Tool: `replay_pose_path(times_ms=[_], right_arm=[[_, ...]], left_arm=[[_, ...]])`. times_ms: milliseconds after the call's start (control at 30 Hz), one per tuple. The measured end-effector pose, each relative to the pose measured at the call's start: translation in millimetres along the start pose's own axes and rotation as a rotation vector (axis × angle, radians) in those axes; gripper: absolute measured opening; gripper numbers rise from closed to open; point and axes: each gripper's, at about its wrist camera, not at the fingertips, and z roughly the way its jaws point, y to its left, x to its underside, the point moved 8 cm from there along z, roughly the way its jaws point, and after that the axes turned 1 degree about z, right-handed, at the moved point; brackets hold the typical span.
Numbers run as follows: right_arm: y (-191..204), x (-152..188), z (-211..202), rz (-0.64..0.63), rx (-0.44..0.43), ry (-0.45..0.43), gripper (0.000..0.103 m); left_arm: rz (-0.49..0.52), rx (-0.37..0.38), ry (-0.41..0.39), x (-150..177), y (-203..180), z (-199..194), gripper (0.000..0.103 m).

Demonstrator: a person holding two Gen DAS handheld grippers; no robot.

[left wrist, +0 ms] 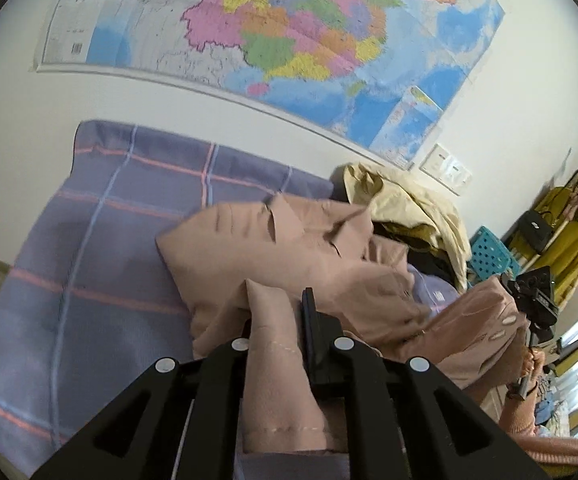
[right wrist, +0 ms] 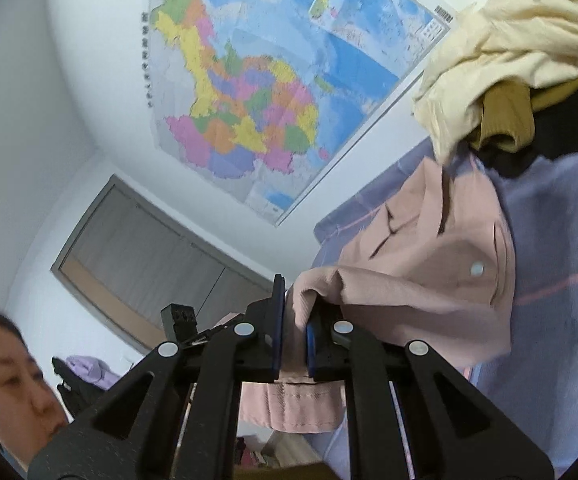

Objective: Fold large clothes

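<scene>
Pink coat (left wrist: 289, 248), lifted partly off the plaid bedspread (left wrist: 89, 272); soft, thick, limp, likely weighty, best held at stitched hems. Left gripper (left wrist: 277, 320) pinches a hem fold; right gripper (right wrist: 293, 320) clamps another bunched edge. Only the right view shows the coat's button (right wrist: 477, 269) and the person's face (right wrist: 13, 384); left view alone shows the blue basket (left wrist: 489, 256).

Both grippers, the left gripper (left wrist: 277, 320) and right gripper (right wrist: 293, 320), were matte black with triangular cut-outs, round silver rivets and blue-edged fingers (right wrist: 278, 320).

- Bed (left wrist: 89, 240), wearing a purple plaid cover, carrying everything.
- Pink coat (left wrist: 281, 248) lying crumpled across it.
- Cream-and-mustard clothes pile (left wrist: 417, 208) sitting behind.
</scene>
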Motion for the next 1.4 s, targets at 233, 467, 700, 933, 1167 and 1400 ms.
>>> replay_pose_path(times_ms=[233, 467, 700, 933, 1167, 1400], right_arm=[[-39.8, -42.7, 26.9, 0.084, 0.067, -0.012, 0.009], [-105.3, -75.4, 52.7, 0.192, 0.174, -0.021, 0.009], [-157.6, -81.9, 76.0, 0.25, 0.299, 0.0, 0.048], [-97.9, -68.4, 67.7, -0.098, 0.408, -0.009, 0.077], [-77.4, -19.4, 115.0, -0.474, 0.594, 0.179, 0.08], [-142.1, -23.6, 174.1, -0.587, 0.88, 0.324, 0.079]], left_arm=[[0.002, -0.054, 0.05, -49.3, 14.8, 43.0, 0.008], [-0.033, -0.113, 0.157, -80.8, 51.9, 112.4, 0.008], [-0.078, -0.187, 0.286, -78.8, 82.8, 175.0, 0.015], [-0.002, -0.153, 0.057, -89.8, 71.3, 121.0, 0.075], [0.323, -0.173, 0.021, -50.2, 22.5, 101.0, 0.084], [0.525, -0.231, 0.166, -18.0, 0.5, 175.6, 0.085]])
